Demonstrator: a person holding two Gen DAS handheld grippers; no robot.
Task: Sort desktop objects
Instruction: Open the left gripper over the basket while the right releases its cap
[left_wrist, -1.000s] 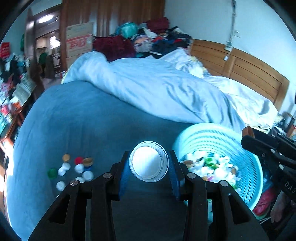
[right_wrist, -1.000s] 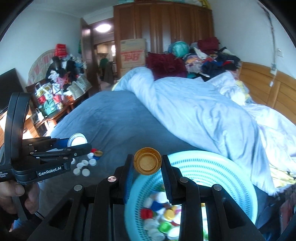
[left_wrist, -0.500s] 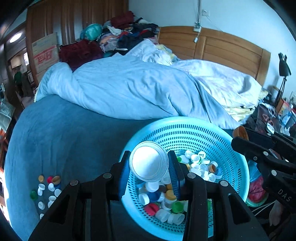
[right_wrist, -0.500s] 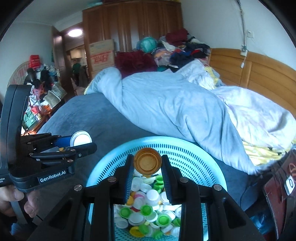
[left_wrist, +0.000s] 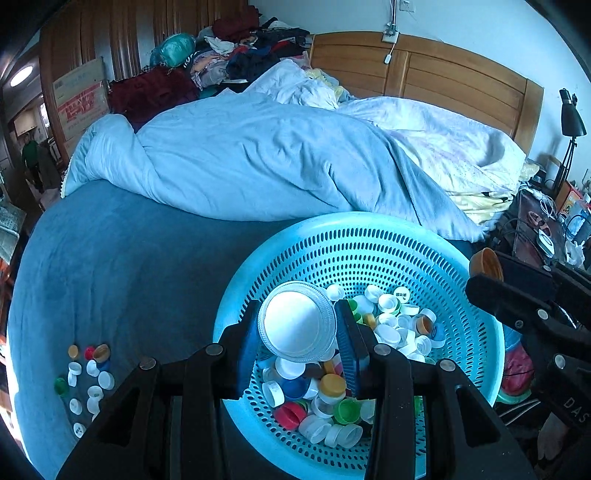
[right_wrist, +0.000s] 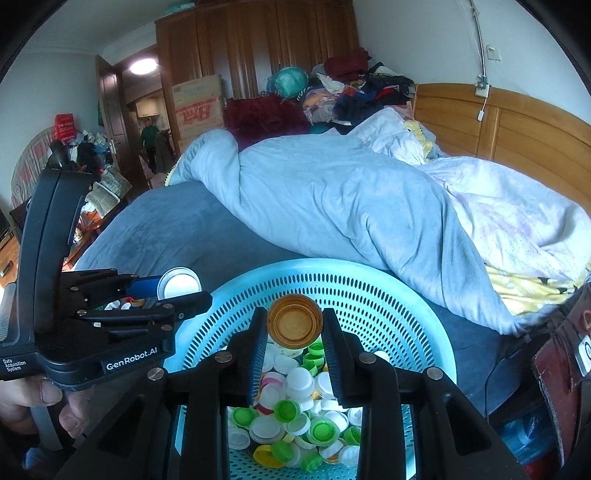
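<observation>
My left gripper (left_wrist: 297, 325) is shut on a large white lid (left_wrist: 295, 321) and holds it above the light blue perforated basket (left_wrist: 369, 240), which holds several bottle caps (left_wrist: 332, 391). My right gripper (right_wrist: 294, 325) is shut on an orange cap (right_wrist: 294, 320), also above the basket (right_wrist: 369, 288). The right gripper with its orange cap shows in the left wrist view (left_wrist: 487, 264) over the basket's right rim. The left gripper with the white lid shows in the right wrist view (right_wrist: 179, 284) at the basket's left rim.
The basket sits on a blue blanket (left_wrist: 110, 266) at the bed's edge. Several loose caps (left_wrist: 86, 373) lie on the blanket to the left. A rumpled light blue duvet (left_wrist: 258, 158) lies behind. A cluttered bedside table (left_wrist: 546, 229) stands to the right.
Both grippers have moved right from the loose caps on the blanket to over the basket, still holding the white lid and the orange cap.
</observation>
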